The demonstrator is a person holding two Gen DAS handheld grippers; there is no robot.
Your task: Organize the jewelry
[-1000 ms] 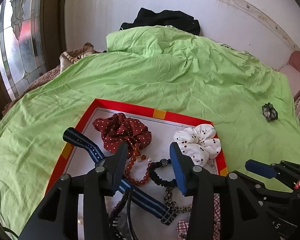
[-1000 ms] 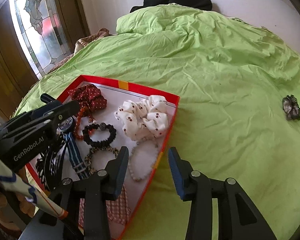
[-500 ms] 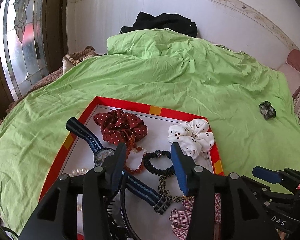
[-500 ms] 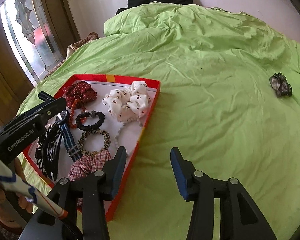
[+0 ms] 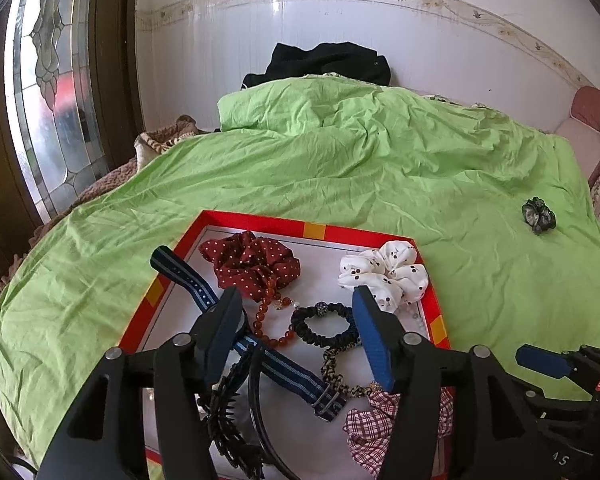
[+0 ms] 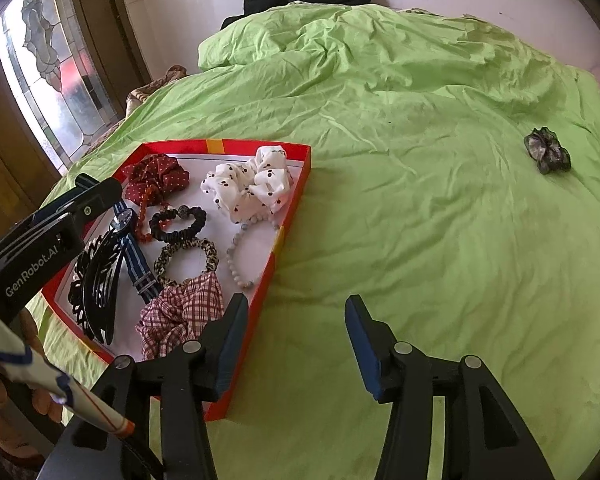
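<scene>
A red-rimmed white tray [image 5: 260,222] [image 6: 296,200] lies on the green bedspread. It holds a dark red dotted scrunchie [image 5: 256,264], a white dotted scrunchie [image 5: 384,270] [image 6: 252,184], a black hair tie [image 5: 324,324], amber beads [image 5: 268,320], a blue striped watch [image 5: 284,372], a leopard hair tie [image 6: 186,258], a plaid scrunchie [image 6: 180,312], a pale bead bracelet [image 6: 240,260] and black combs [image 6: 96,276]. A dark scrunchie [image 5: 538,216] [image 6: 548,150] lies alone far right. My left gripper [image 5: 296,320] is open above the tray. My right gripper [image 6: 296,328] is open over the bedspread beside the tray's right rim.
The green bedspread [image 6: 420,200] spreads wide to the right of the tray. Black clothing [image 5: 328,62] lies against the white wall at the back. A stained-glass door [image 5: 48,92] stands at the left. A pink cushion [image 5: 588,104] shows at the far right.
Both grippers have pulled back and up from the tray, so more of the tray and wall shows. The right gripper has drifted right, off the tray onto the bedspread. Both stay open.
</scene>
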